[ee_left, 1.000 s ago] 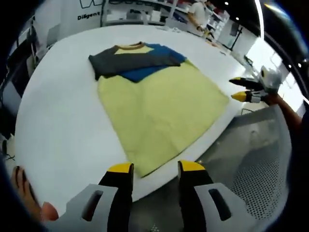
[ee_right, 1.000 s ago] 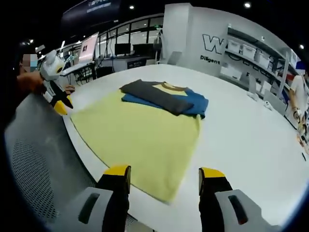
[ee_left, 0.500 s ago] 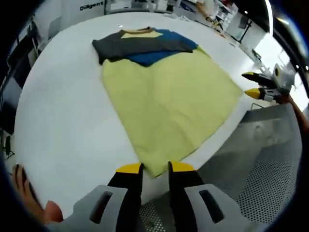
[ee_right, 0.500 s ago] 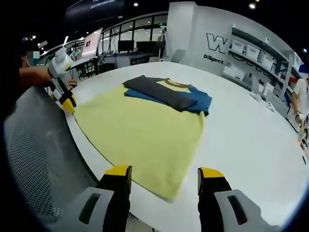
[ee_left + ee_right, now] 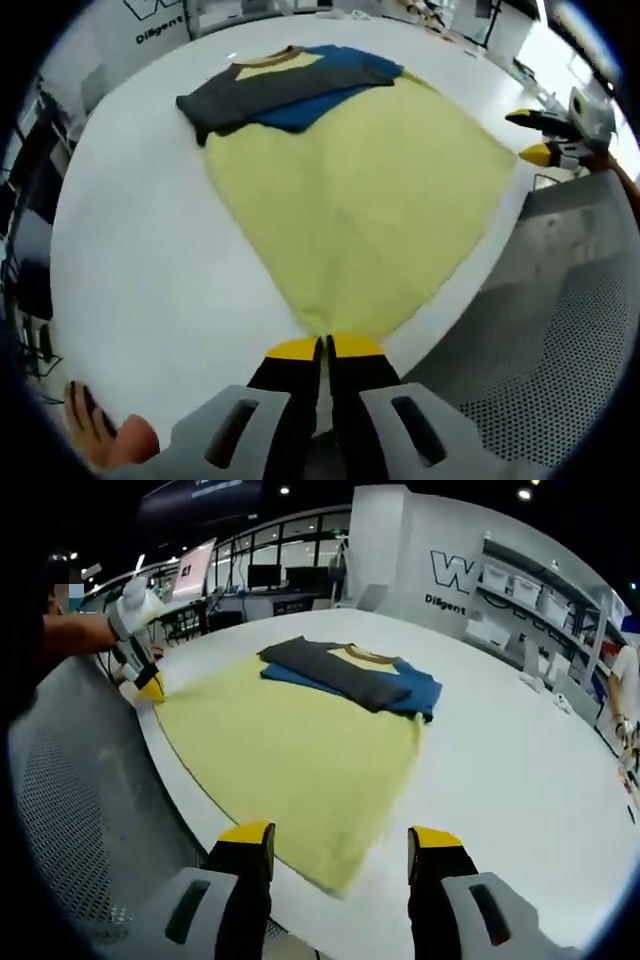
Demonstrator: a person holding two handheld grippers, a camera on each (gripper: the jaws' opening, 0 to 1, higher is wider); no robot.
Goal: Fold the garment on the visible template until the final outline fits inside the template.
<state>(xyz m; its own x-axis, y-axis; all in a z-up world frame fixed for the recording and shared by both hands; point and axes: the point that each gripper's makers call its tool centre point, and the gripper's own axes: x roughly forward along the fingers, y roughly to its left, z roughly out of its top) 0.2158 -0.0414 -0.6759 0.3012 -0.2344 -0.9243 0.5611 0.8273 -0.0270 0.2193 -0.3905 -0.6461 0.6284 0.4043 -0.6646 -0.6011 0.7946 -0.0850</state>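
A yellow T-shirt (image 5: 370, 200) lies flat on the white table (image 5: 130, 260). Its dark grey sleeve (image 5: 250, 95) and blue sleeve (image 5: 330, 85) are folded across the chest near the collar. My left gripper (image 5: 322, 346) is shut on the near hem corner at the table's edge. In the right gripper view the same shirt (image 5: 290, 750) spreads ahead, and the other hem corner lies just in front of my right gripper (image 5: 338, 838), whose jaws stand open with nothing between them. The left gripper (image 5: 150, 687) pinches the far hem corner there. The right gripper (image 5: 530, 137) shows open at the right.
A grey perforated surface (image 5: 540, 330) runs along the near side of the table. A person's hand (image 5: 100, 440) holds the left gripper. Shelves with boxes (image 5: 520, 585) and desks stand beyond the table (image 5: 520, 770).
My left gripper has moved forward to the hem corner and its jaws have shut on it. The right gripper stayed open and edged slightly closer to its corner.
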